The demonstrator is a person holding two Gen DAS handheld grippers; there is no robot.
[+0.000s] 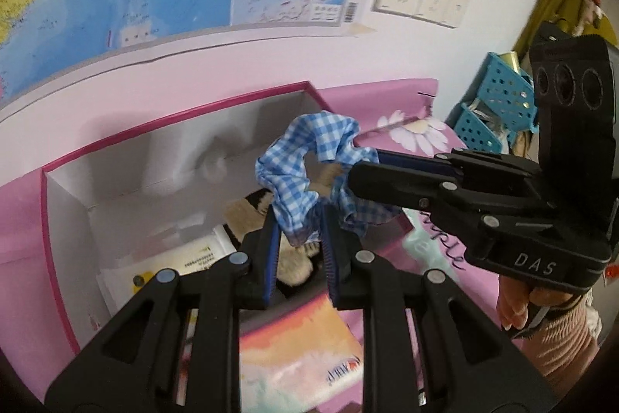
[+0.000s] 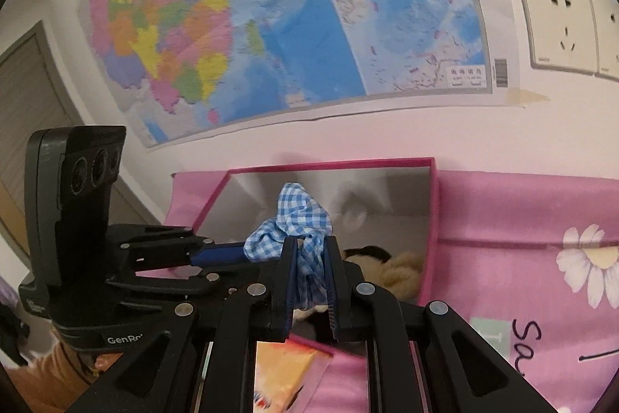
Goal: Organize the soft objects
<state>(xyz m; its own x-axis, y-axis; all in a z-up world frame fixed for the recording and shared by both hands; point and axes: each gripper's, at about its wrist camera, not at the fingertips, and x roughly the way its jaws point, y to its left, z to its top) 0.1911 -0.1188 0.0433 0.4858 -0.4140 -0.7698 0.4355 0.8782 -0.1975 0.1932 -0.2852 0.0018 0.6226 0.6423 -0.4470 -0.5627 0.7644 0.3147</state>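
Here both grippers, left (image 1: 300, 242) & right (image 2: 311, 273), pinch the scrunchie (image 1: 309, 157) over the box (image 1: 116, 142), w/ a plush toy (image 1: 294, 266) & packets inside.

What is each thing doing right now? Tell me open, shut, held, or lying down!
Left gripper: shut on the scrunchie.
Right gripper: shut on the scrunchie.
Blue checked scrunchie: held by both grippers above the box.
Pink-rimmed box: open, no lid on it.
Plush toy: lying inside the box.
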